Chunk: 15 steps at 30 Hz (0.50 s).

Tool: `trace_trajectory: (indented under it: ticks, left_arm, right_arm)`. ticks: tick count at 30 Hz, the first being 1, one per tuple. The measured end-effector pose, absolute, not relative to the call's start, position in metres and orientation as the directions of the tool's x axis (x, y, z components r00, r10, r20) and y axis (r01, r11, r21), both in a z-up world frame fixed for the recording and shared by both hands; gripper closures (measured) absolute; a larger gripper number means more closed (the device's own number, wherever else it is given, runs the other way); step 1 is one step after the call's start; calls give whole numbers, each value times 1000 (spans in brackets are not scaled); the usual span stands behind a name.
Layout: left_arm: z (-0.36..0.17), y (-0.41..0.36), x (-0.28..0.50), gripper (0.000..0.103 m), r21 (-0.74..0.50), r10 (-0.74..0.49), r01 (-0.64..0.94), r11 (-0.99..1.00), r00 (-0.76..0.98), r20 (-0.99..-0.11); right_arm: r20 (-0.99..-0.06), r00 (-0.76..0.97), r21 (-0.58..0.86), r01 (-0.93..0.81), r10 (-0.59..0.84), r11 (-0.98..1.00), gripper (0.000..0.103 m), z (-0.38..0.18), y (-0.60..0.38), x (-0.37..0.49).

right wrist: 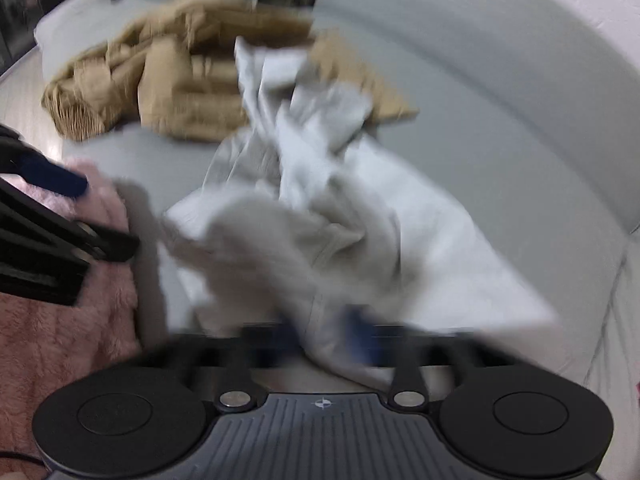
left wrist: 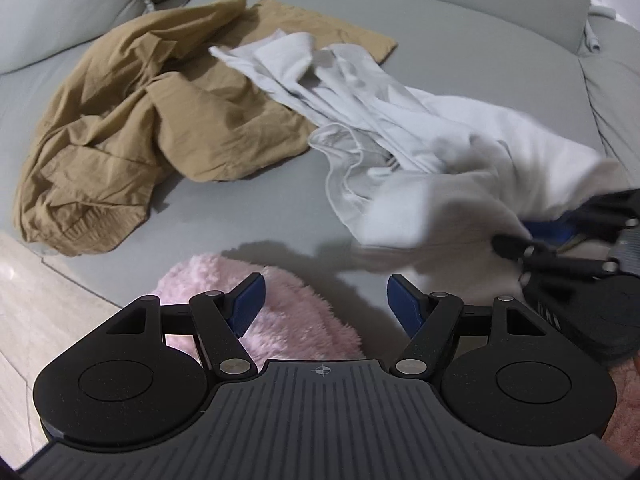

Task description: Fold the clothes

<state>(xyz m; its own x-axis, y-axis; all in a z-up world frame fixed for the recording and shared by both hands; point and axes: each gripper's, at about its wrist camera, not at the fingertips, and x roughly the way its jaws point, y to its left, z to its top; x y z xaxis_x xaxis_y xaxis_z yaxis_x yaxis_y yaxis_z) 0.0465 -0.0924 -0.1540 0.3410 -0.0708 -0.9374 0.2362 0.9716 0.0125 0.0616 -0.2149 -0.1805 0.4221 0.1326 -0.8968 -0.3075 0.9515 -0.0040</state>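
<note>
Far left, tan garment (left wrist: 132, 136) lies crumpled in a heap on the grey sofa seat (left wrist: 248, 208), sleeves and folds bunched, no fold made in it. One flat corner of it reaches toward the back cushion.

Centre, white garment (left wrist: 400, 128) trails from on top of the tan heap's right side across the seat toward the right. It is twisted and rumpled along its length; hem or neck edge is visible near the middle, but which part is which I cannot tell.

Near edge, centre: pink fluffy fabric (left wrist: 280, 312) sits below the left gripper (left wrist: 325, 300). Its jaws stand wide with nothing between the blue pads; it hovers above the pink fabric and touches no cloth.

Right: right gripper (right wrist: 332, 336) has its jaws clamped on a bunched end of the white garment, cloth spilling up between the blue pads. The right wrist view is smeared by motion, so the exact pinch point is unclear. Seen from the left wrist view, this gripper (left wrist: 528, 232) enters at the right edge with white cloth draped over it.

Progress, judged: early. No garment is spread flat or folded. White piece is picked up at one end only; laying it out, folding it, then the tan one, all remain.
</note>
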Motion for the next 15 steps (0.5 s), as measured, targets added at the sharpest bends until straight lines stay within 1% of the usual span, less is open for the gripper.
trace_trajectory:
  ticks: [2,4,6,8,10,12,14,15]
  left_arm:
    - [-151,-87,43,30,8,-73,225,974,348,-935]
    - [-149,-83,40,30,4,-74,216,976,353,-932]
    - [-146,-84,38,30,3,-76,217,976,355,-932]
    - [-144,-89,34,30,-2,-90,236,972,359,-929]
    - [-141,-96,30,30,-7,-105,261,965,364,-925]
    - [-139,-105,25,30,-6,-119,293,956,367,-923]
    - [-140,-117,21,30,-3,-127,323,947,364,-923]
    - [-141,-124,20,30,0,-129,336,942,362,-923]
  right_arm:
    - [-842,509,71,-221,177,973,99,-150,-234,69]
    - [-767,621,146,-80,164,986,99,-113,-268,72]
    - [-700,710,205,88,83,975,99,-83,-312,66]
    - [-648,758,240,295,-74,925,99,-57,-368,47]
    - [-650,736,207,412,-190,887,99,-53,-398,32]
    - [-709,606,101,592,-359,799,96,-67,-442,6]
    - [-768,459,-7,691,-447,722,81,-86,-470,-16]
    - [-781,433,-25,698,-450,716,77,-92,-475,-26]
